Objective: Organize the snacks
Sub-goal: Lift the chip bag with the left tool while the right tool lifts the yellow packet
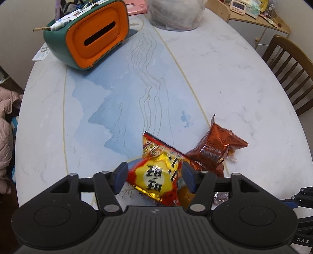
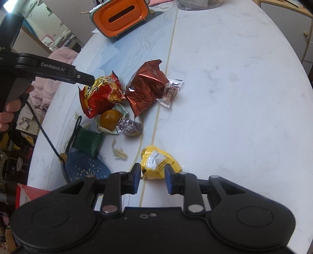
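A red and yellow snack bag [image 1: 156, 173] lies on the table between the fingers of my left gripper [image 1: 154, 175], whose jaws stand open around it. The same bag [image 2: 99, 93] shows in the right wrist view with the left gripper [image 2: 86, 78] at it. A dark red foil packet [image 1: 213, 146] [image 2: 146, 89] lies just right of it. My right gripper [image 2: 152, 175] is open around a small yellow packet [image 2: 158, 162]. Nearby lie an orange-brown wrapped snack [image 2: 109, 119], a silver-purple wrapped sweet [image 2: 129, 127], a clear red-printed packet [image 2: 172, 89] and a dark green packet [image 2: 88, 140].
A green and orange slotted box [image 1: 92, 37] [image 2: 121, 17] stands at the table's far left. A plastic bag [image 1: 176, 13] sits at the far edge. A wooden chair [image 1: 289, 70] stands at the right. A blue pouch [image 2: 86, 168] with a black cord lies near the table's near-left edge.
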Demonstrator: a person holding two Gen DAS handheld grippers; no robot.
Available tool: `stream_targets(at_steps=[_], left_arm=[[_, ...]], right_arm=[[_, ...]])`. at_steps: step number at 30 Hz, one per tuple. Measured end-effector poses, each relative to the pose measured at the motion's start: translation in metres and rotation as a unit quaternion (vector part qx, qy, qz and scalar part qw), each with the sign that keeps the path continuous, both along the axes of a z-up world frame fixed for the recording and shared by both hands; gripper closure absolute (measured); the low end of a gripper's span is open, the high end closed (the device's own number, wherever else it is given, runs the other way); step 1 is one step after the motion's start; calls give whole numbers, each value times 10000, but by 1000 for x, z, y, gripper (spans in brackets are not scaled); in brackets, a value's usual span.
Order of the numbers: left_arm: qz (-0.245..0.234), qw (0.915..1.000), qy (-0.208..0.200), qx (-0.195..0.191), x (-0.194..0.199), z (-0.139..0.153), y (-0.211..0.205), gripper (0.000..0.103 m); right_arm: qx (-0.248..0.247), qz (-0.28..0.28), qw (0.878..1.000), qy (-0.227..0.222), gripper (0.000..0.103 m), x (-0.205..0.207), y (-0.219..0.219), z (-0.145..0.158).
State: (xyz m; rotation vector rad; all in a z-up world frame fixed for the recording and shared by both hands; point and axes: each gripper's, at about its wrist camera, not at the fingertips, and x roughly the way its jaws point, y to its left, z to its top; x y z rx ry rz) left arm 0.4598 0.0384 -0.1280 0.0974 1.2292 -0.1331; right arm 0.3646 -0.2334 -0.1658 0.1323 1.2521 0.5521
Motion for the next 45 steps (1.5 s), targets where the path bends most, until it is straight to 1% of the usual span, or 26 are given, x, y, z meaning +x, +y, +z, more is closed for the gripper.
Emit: stream_targets(at_steps=[2, 3, 5, 6, 7, 9, 12, 14, 15, 17, 22, 24, 25, 29, 30, 31, 32, 34, 35, 36, 37, 40, 42, 45], left_arm=[[-25, 10000, 23, 25, 4, -4, -3, 41], [-45, 10000, 43, 51, 5, -6, -5, 41], [-121, 9998, 104, 117, 7, -13, -10, 41], [-181, 9996, 119, 190, 7, -16, -13, 41], [-243, 9993, 133, 260, 8, -20, -16, 41], [-330, 9987, 175, 349, 8, -26, -19, 41], [-375, 9979, 227, 481, 9, -35, -22, 41], [-369, 9976, 278, 519, 9, -40, -23, 41], [-383, 9973, 301, 557, 9, -43, -23, 41], [-394, 9968, 327, 607, 10, -47, -24, 41], [-294, 9973, 320, 587, 10, -49, -24, 40], [-238, 9977, 331, 547, 10, -48, -22, 40], [-193, 9979, 344, 522, 11, -48, -22, 40], [-11, 9983, 369, 440, 11, -47, -16, 40], [23, 9984, 363, 424, 11, -47, -15, 41], [52, 9985, 356, 408, 11, -46, -14, 42], [76, 9986, 350, 396, 10, -45, -13, 43], [132, 9986, 349, 382, 9, -45, -12, 46], [186, 9986, 354, 342, 9, -44, -10, 48], [251, 9986, 366, 297, 8, -43, -8, 49], [317, 9984, 382, 273, 8, -43, -6, 50], [506, 9976, 397, 251, 6, -40, 0, 52], [620, 9971, 400, 199, 4, -37, 6, 53], [796, 9963, 321, 95, 0, -25, 16, 54]], right_arm=[[38, 32, 10000, 24, 73, 1, 0, 0], [18, 65, 10000, 7, 69, 1, 1, 1], [-104, 188, 9997, -115, 53, -1, 7, 0], [-198, 264, 9992, -222, 34, -3, 11, 0], [-259, 327, 9987, -307, 3, -4, 16, 0], [-300, 424, 9977, -433, 2, -5, 23, -2], [-518, 601, 9949, -623, 2, -6, 35, -9], [-747, 742, 9917, -734, 5, -8, 45, -15], [-831, 784, 9904, -779, 8, -8, 48, -18], [-970, 831, 9883, -834, 9, -8, 53, -23], [-1099, 810, 9883, -680, 9, -5, 56, -34], [-1127, 719, 9896, -532, 9, -3, 55, -39], [-1121, 660, 9903, -490, 7, -3, 54, -40], [-1026, 511, 9916, -602, 8, -5, 49, -40], [-1006, 540, 9914, -633, 12, -6, 49, -40], [-1030, 599, 9905, -687, 18, -7, 50, -39], [-1077, 672, 9890, -763, 22, -9, 52, -38], [-1127, 866, 9859, -884, 39, -13, 56, -36], [-1118, 929, 9850, -926, 43, -15, 57, -35], [-1126, 952, 9846, -936, 51, -16, 58, -35], [-1133, 960, 9845, -938, 54, -16, 61, -33], [-1127, 884, 9855, -907, 58, -13, 60, -31], [-1120, 818, 9858, -945, 59, -12, 57, -26], [-1049, 636, 9873, -1007, 59, -9, 50, -14]])
